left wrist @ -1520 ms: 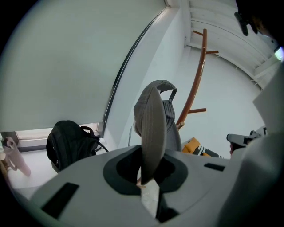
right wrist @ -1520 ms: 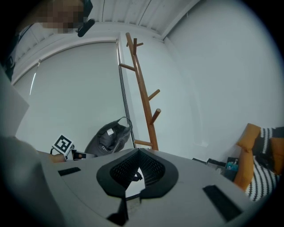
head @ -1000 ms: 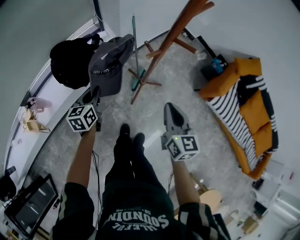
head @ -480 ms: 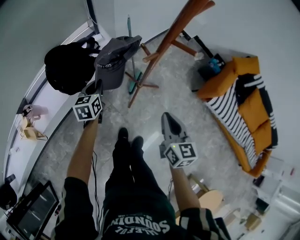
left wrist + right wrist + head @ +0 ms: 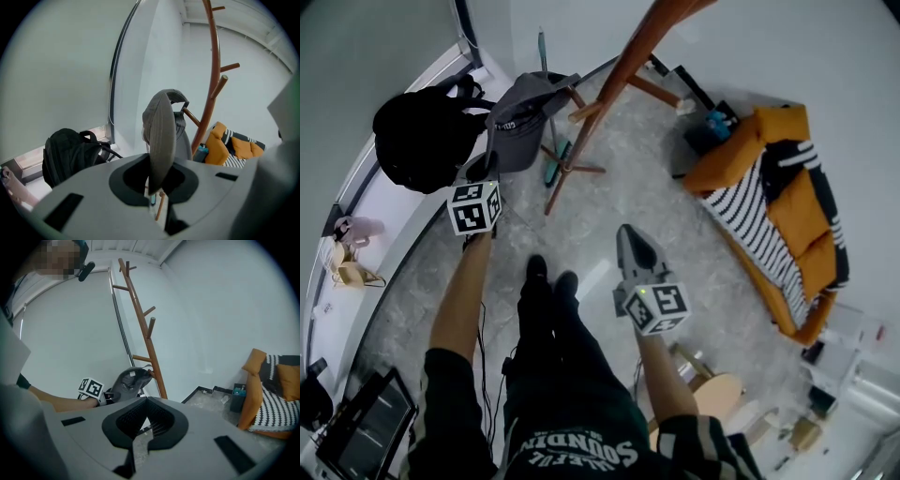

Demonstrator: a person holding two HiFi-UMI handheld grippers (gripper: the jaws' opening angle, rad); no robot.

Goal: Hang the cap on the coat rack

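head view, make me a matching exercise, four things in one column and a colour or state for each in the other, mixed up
Things:
1. cap
2. backpack
3. coat rack
4. right gripper

Colours or states:
A. brown wood
B. jaws together, nothing held
C. grey, pinched by the left gripper
D. black, left of the cap in the head view

Pairs: 1-C, 2-D, 3-A, 4-B

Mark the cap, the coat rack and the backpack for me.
cap (image 5: 520, 141), head view, grey crown.
coat rack (image 5: 614, 94), head view, slanted wooden pole.
backpack (image 5: 417, 141), head view, black body.
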